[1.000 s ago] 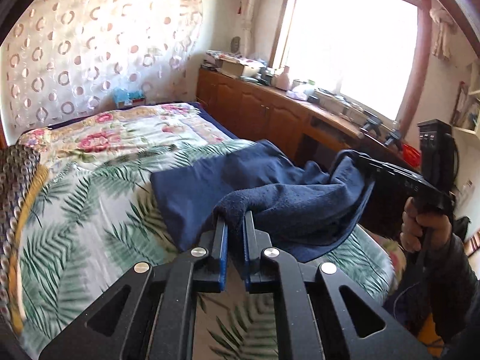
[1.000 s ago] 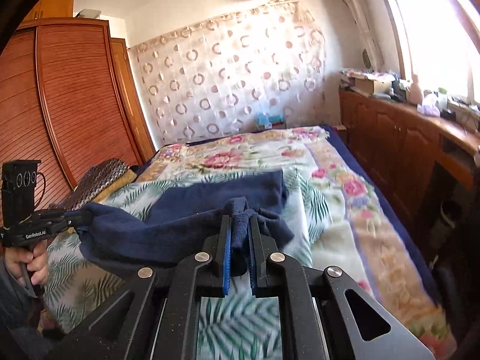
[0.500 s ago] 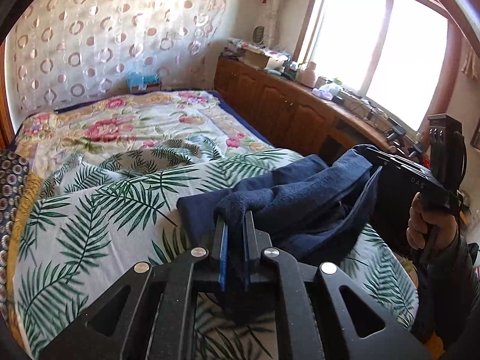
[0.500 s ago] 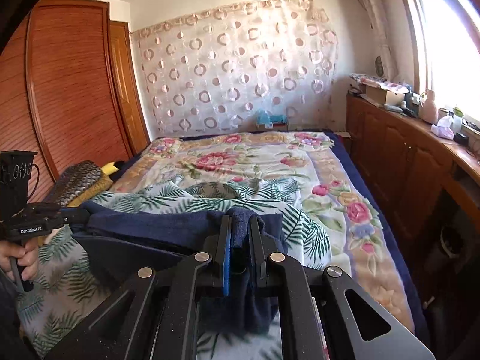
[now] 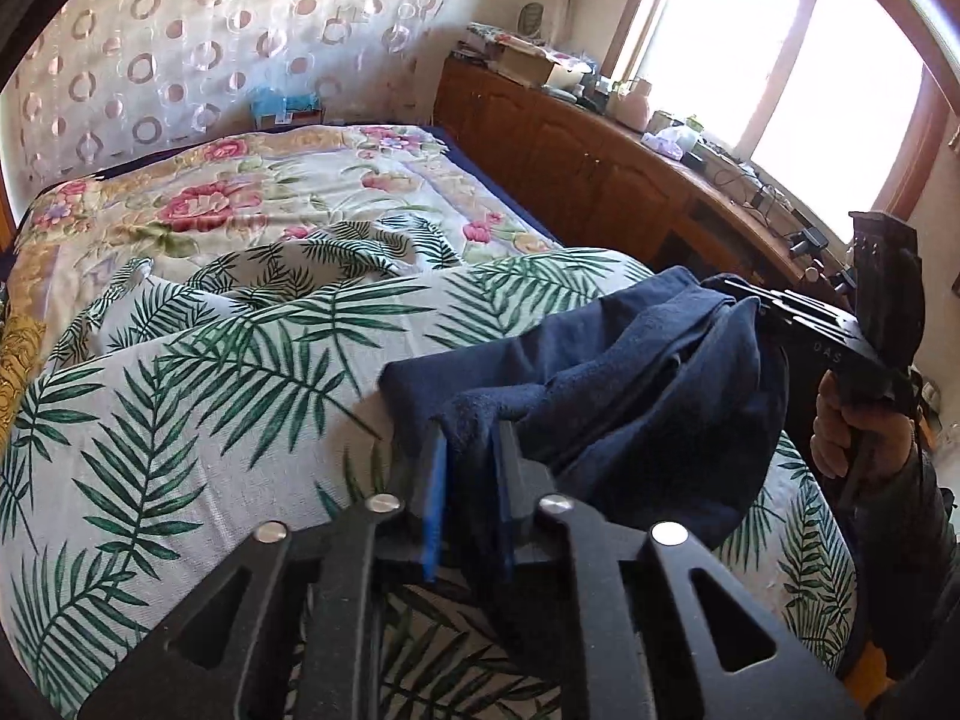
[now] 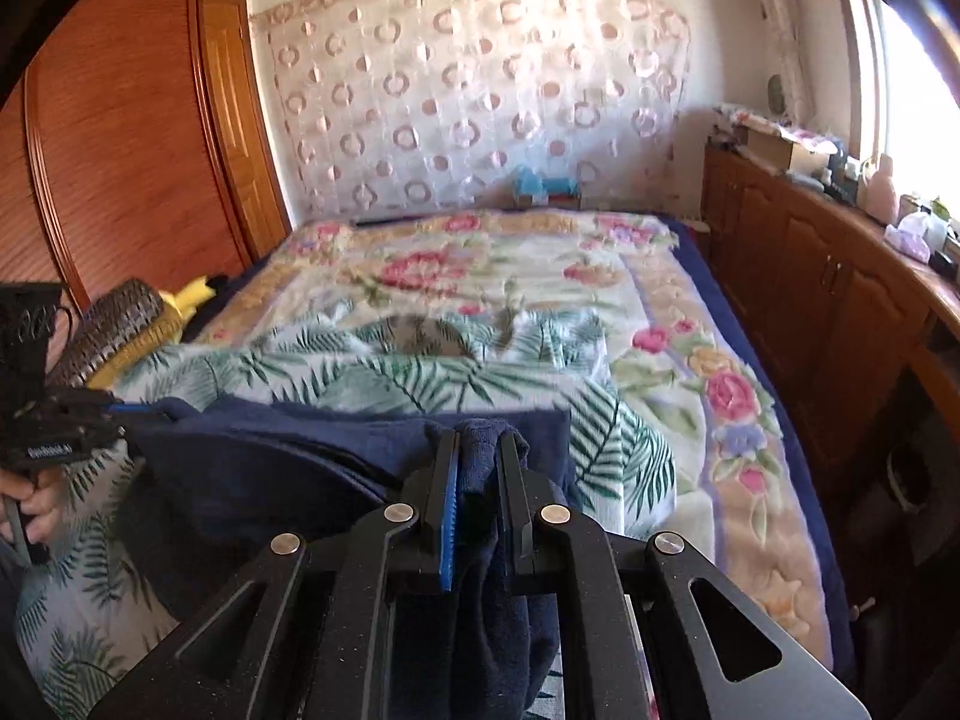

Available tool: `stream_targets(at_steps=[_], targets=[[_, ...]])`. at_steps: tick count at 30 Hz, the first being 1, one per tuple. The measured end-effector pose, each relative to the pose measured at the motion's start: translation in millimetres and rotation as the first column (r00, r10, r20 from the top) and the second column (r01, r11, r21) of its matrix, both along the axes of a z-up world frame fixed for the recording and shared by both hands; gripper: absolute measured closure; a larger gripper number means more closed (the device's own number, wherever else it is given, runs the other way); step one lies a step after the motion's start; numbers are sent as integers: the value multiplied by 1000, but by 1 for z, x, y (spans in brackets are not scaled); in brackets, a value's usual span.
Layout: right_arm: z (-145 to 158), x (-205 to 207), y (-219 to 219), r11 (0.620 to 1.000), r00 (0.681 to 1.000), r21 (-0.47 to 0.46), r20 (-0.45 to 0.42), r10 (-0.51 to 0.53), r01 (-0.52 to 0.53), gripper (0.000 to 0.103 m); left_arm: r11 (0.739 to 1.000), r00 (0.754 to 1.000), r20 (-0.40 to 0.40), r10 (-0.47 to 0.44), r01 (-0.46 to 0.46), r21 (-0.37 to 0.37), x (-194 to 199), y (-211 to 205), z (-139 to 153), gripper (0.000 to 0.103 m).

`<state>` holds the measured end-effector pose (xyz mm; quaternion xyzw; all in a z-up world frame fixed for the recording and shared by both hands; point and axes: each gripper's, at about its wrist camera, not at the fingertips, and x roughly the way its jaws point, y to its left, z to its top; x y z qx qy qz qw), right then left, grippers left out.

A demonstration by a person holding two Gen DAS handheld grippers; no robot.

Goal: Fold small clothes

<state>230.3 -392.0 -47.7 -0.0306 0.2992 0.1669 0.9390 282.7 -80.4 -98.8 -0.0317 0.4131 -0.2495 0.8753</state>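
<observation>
Now, cloth: the navy terry garment (image 5: 630,372) hangs between the two grippers above the near end of the bed, sagging in the middle; which garment it is cannot be told from these views.
Change: a second ago its far half lay spread flat on the palm-leaf bedspread (image 5: 198,396); now nearly all of it is drawn back and bunched toward the near edge, with only a flat strip lying on the spread at 12 o'clock of the right gripper.
Left gripper: the left gripper (image 5: 471,456) is closed down to a narrow gap on a wad of one corner, blue pad against the fabric; the rest trails toward 2 o'clock.
Right gripper: the right gripper (image 6: 480,462) pinches the opposite corner just as tightly, and a fold of cloth hangs down through its fingers toward 6 o'clock.
Each in the other's view: the right tool sits at 3 o'clock in the left wrist view; the left tool sits at 9 o'clock in the right wrist view.
Meaning: judged from this, the garment is being pulled toward the person for re-laying, so no neat fold is made yet.
Next: probably tension the held edge and lay it flat again.
Surroundings: floral blanket (image 6: 528,264) at 12 o'clock, wooden wardrobe (image 6: 120,138) at 10 o'clock, wooden cabinet (image 6: 828,300) at 3 o'clock.
</observation>
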Motion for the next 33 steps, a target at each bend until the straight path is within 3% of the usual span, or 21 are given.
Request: stream_targets(at_steps=[3,6,8,10,19,32,33], targets=[[8,-1,0,1000,1000,1,0,-1,1,93,1000,1000,23,11,-11,-5,-2,6,4,63],[21,-4,-1,1000,1000,-10,28,-14,14,82,1000,999,38,7,-7,-21,-5,12,11,55],[30,-8,-5,999,998,-10,61,-34,35,64,1000,998,56,10,-10,-11,-7,15,14,31],[37,-15,-9,1000,996,9,81,-24,23,62,1000,997,71,20,-19,-16,-7,19,17,23],[30,-38,-8,998,998,-43,43,40,-38,49,999,996,93,6,-10,35,-11,15,18,23],[33,23,-2,996,996,-44,-45,81,-83,50,995,995,89,-38,30,91,-25,0,13,23],[33,26,0,995,995,-42,-48,91,-93,53,995,995,88,-40,32,91,-26,0,13,23]])
